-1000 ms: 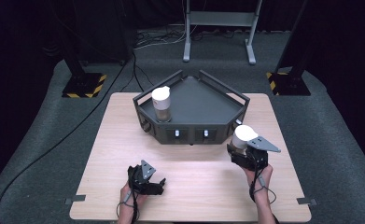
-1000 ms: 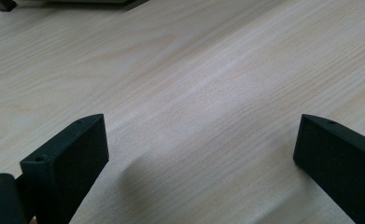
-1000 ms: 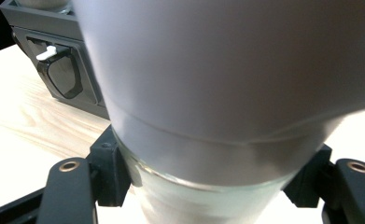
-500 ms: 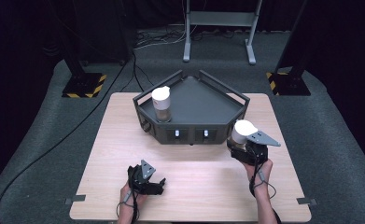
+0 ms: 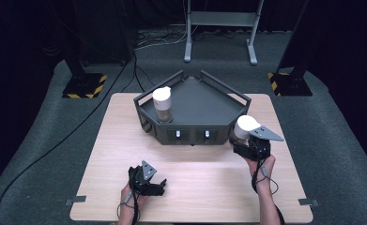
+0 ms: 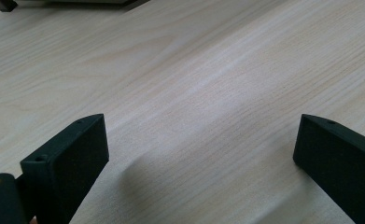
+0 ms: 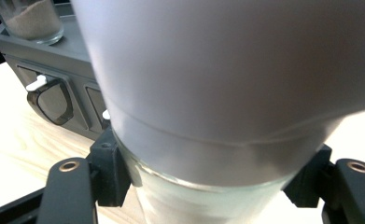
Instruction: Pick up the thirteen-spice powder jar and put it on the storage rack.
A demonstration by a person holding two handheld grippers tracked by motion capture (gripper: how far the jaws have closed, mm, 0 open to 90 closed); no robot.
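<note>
1. The left gripper [image 5: 146, 180] rests on the table [image 5: 101, 154], nearest to the person and well in front of the tray [image 5: 204, 96]. Its jaws stand wide apart in the left gripper view, with nothing but bare wood between them. I judge that this hand has no part in the work now.
2. The right gripper [image 5: 247, 140] is just beside the front right corner of the tray. Its jaws are clamped on a jar [image 5: 244, 129], gripping the glass body below the white lid.
3. In the right gripper view the held jar [image 7: 217, 93] is very close to the camera. The lid is on; the content cannot be told with certainty, because the glass is blurred and pale.
4. The held jar is at the tray's right front corner, in front of its wall and not yet on its floor. So the carrying step is in hand and the setting down is, as I judge, still left.
5. Farther, at the left side of the tray, a second jar [image 5: 162, 104] stands upright on the tray floor. Its white lid is on, and it holds a sandy, light brown powder [image 7: 28, 21].
6. The rest of the tray floor is bare, so there is room for the held jar.
</note>
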